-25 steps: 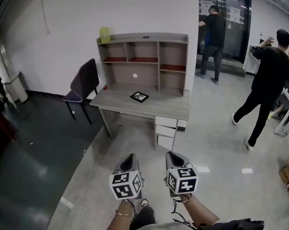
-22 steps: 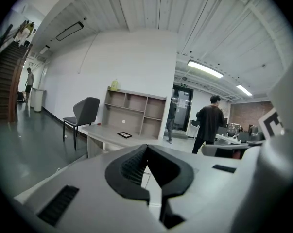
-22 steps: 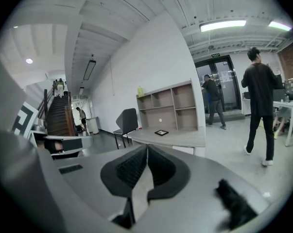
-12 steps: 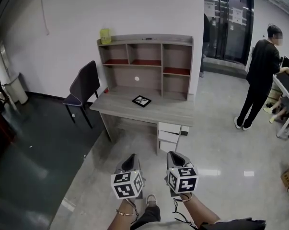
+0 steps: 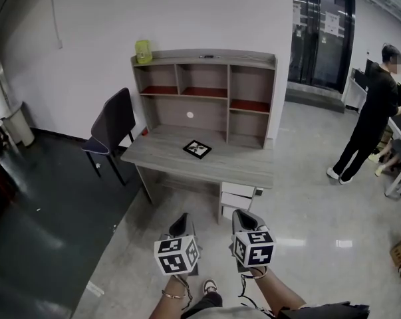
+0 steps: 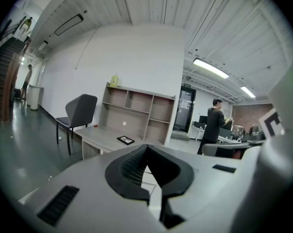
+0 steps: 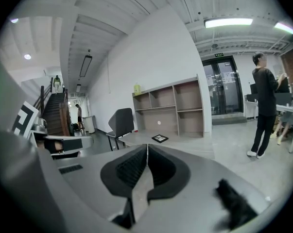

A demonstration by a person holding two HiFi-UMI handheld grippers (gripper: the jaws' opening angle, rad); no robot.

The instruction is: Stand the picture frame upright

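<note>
Jaws of the left gripper (image 5: 179, 226) and the right gripper (image 5: 244, 222) are seen pressed together, empty, at the frame's lower centre. The picture frame (image 5: 197, 149) is laid flat on the table (image 5: 247, 168) at mid-frame, well apart from both.

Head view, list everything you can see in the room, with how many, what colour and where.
picture frame: one, black, lying flat on the desk top
desk: one, grey wood, against the white wall
shelf unit: one, grey-brown, standing on the desk's back edge
container: one, yellow-green, on the shelf unit's top left corner
chair: one, dark, left of the desk
drawers: white, under the desk's right end; count unclear
bystander: one, in black, far right
left gripper: one, grey, bottom centre, shut, empty
right gripper: one, grey, beside it, shut, empty
</note>
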